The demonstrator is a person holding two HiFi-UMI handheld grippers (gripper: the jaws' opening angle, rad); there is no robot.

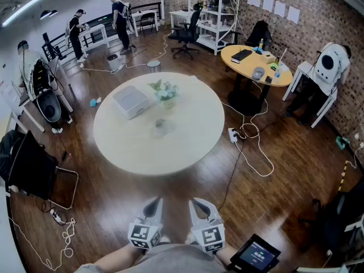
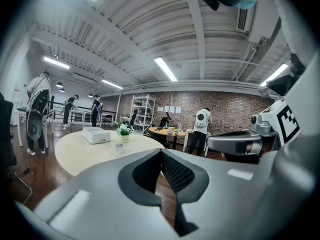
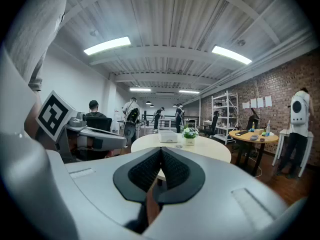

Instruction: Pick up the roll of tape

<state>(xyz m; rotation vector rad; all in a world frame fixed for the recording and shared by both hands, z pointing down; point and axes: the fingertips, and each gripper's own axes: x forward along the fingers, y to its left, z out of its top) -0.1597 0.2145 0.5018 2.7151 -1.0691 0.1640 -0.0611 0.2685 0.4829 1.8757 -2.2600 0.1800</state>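
Note:
The roll of tape (image 1: pixel 160 125) is a small clear ring lying near the middle of the round white table (image 1: pixel 187 147). In the left gripper view the roll (image 2: pixel 119 146) looks small and far ahead; the right gripper view shows it (image 3: pixel 179 146) in front of the plant. My left gripper (image 1: pixel 152 205) and right gripper (image 1: pixel 199 205) are side by side at the bottom of the head view, over the wooden floor, well short of the table. Both are shut with nothing between the jaws, as the meeting pads of the left (image 2: pixel 161 151) and right (image 3: pixel 161 149) show.
On the table stand a white box (image 1: pixel 131 100) and a small potted plant (image 1: pixel 165 93). A black chair (image 1: pixel 31 169) is at the left, cables (image 1: pixel 250 147) trail over the floor at the right, and a yellow table (image 1: pixel 256 61) sits beyond. People stand at the far back.

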